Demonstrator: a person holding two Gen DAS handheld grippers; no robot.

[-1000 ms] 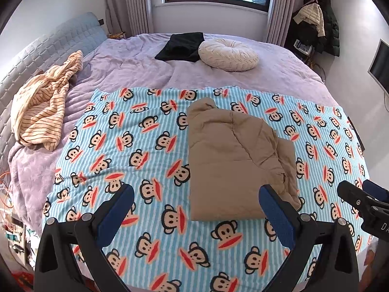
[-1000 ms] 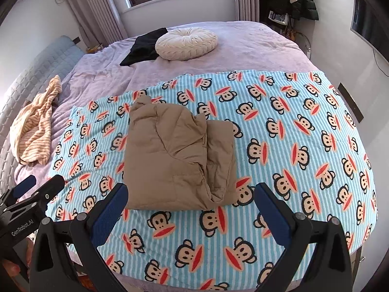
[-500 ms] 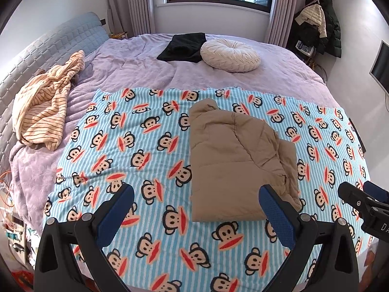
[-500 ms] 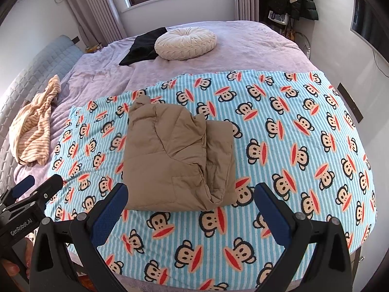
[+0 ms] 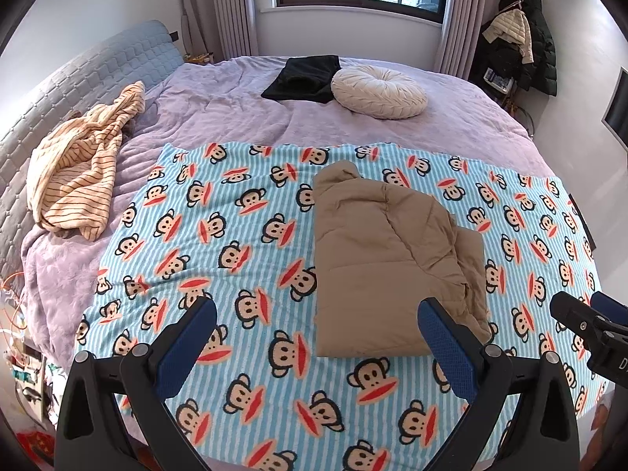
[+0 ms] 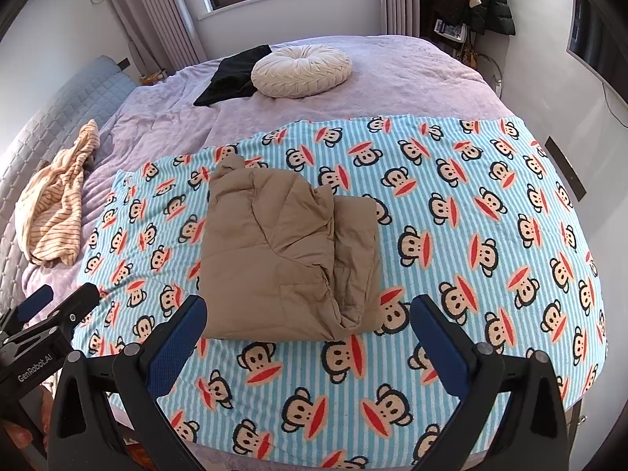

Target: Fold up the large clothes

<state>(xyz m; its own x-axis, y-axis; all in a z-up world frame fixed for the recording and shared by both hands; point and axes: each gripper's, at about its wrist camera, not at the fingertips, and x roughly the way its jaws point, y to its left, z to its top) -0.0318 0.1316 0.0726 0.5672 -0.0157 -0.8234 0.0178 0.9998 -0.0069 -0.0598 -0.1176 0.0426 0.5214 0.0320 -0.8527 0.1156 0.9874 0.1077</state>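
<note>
The folded tan jacket [image 5: 396, 263] is lying on the monkey-print blanket [image 5: 235, 235] near the bed's front edge, exactly where it was a second ago. The left gripper [image 5: 314, 337] and right gripper [image 6: 308, 333] are both hanging above that edge with jaws spread wide and holding nothing. Since the earlier frames they are only drifting slightly back, so the view is widening a little.

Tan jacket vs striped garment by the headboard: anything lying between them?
Nothing loose. Left wrist view shows only monkey-print blanket and purple bedspread between the tan jacket and the striped garment.
</note>
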